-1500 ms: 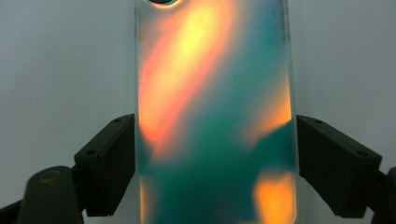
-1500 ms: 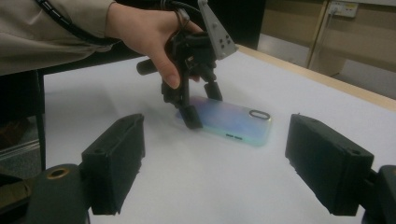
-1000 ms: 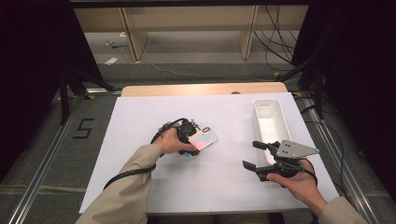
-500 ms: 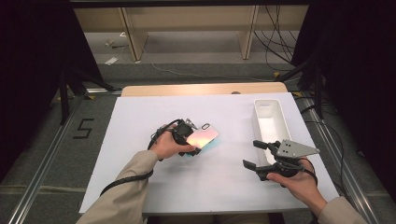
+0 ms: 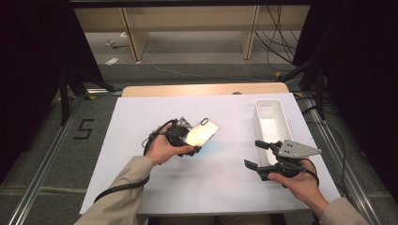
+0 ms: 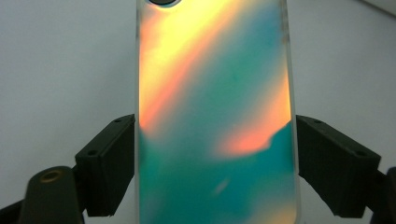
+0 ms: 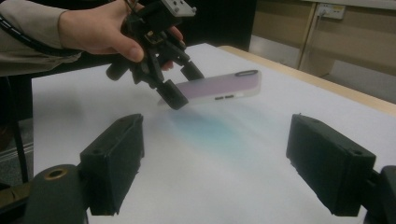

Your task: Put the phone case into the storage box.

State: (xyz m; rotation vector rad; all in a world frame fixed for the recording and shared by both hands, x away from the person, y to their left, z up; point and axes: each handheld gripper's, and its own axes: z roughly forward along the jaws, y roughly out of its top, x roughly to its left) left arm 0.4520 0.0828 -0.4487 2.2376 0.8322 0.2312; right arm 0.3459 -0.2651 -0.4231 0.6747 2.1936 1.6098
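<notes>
The left gripper (image 5: 191, 143) is clamping the phone case (image 5: 202, 132) by its edges and should be carrying it level toward the white bin (image 5: 271, 123), while the right gripper (image 5: 256, 154) is waiting wide open.

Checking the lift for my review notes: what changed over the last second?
The left tongs, clamped on the iridescent phone case, carried it up off the white table and slightly toward the white rectangular bin. The right tongs stayed open and in place.

Bright white table (image 5: 141, 187), dark surroundings, soft focus
</notes>
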